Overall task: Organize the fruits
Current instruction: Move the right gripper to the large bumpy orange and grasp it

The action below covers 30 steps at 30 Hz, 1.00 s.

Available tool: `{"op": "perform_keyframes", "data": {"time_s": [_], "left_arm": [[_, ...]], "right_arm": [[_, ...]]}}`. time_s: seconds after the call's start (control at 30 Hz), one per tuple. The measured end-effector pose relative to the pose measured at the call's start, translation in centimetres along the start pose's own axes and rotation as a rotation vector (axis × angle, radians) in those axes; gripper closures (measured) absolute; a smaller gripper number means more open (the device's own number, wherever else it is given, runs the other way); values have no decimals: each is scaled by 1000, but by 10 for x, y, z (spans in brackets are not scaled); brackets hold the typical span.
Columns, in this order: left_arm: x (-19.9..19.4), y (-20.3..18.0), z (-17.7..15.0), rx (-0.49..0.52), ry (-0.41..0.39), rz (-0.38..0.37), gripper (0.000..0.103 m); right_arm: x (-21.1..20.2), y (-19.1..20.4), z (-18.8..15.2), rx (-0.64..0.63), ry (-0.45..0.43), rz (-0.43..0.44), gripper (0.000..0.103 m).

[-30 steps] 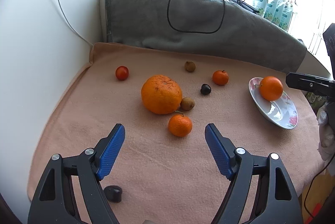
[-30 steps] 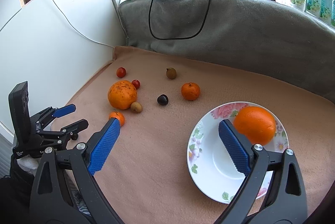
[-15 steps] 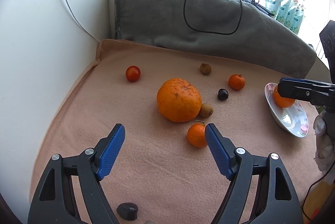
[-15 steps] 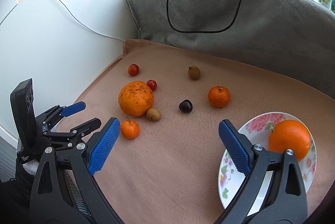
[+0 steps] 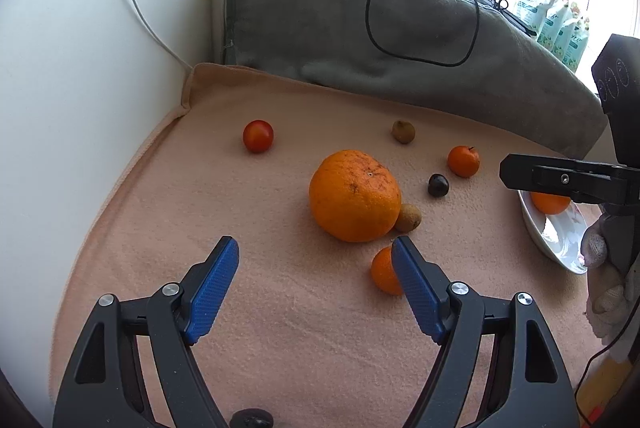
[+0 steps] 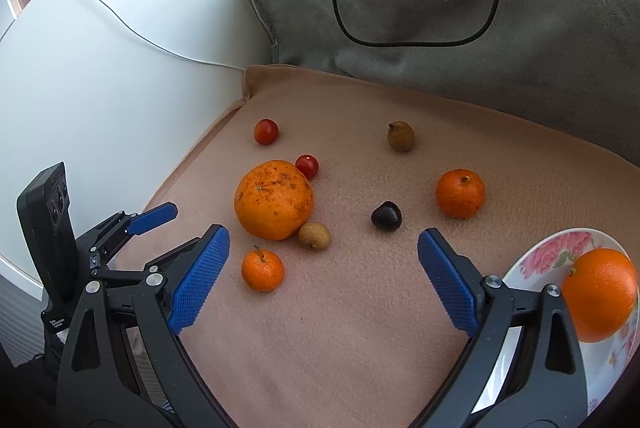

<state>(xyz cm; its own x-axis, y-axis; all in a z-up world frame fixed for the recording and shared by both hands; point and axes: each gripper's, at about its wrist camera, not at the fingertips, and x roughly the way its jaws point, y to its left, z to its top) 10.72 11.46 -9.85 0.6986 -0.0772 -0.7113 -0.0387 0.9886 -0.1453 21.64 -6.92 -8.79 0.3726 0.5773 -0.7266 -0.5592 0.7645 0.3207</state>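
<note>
On pink blanket (image 6: 360, 348) over counter: 1 big orange (image 6: 274, 205) mid-cloth, small brown fruit (image 6: 314, 235) touching its near side, small mandarin (image 6: 262, 270) just in front, cherry tomato (image 6: 307, 166) tucked against its far side. Further out: 2nd tomato (image 6: 266, 131), olive-brown fruit (image 6: 401, 136), dark plum-like fruit (image 6: 386, 215), 2nd mandarin (image 6: 460, 193), all apart. Only 1 orange (image 6: 600, 294) parked on floral plate (image 6: 560, 248) at right edge, so 8 fruits loose.

Left tongs (image 5: 316, 258) spread wide, nothing between the pads, aimed down at big orange; right pad overlapping small mandarin in left wrist view. Right tongs (image 6: 324, 248) spread too, empty, hovering above bare cloth between cluster and plate.

Risks, judged:
- Clipping small mandarin or brown fruit while closing on big orange; round fruit, soft cloth, likely roll toward blanket edge.
- Big orange nearly as wide as the spread; off-centre pinch could squirt it out.
- Hidden tomato behind orange easy to knock.
- Both tongs converging on same cluster, collision possible.
- Plate near counter edge, orange off-centre on it; nudging rim could tip it.
</note>
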Motion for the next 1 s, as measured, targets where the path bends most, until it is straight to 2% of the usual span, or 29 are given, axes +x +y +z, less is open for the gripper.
{"op": "perform_keyframes", "data": {"time_s": [0.3, 0.63, 1.0], "left_arm": [[13, 2, 2, -53, 23, -97, 24], [31, 2, 4, -105, 48, -161, 24], [45, 5, 9, -132, 71, -190, 25]], "right_arm": [[27, 2, 14, 69, 53, 90, 6], [63, -3, 26, 155, 120, 177, 6], [85, 5, 35, 146, 154, 188, 14]]}}
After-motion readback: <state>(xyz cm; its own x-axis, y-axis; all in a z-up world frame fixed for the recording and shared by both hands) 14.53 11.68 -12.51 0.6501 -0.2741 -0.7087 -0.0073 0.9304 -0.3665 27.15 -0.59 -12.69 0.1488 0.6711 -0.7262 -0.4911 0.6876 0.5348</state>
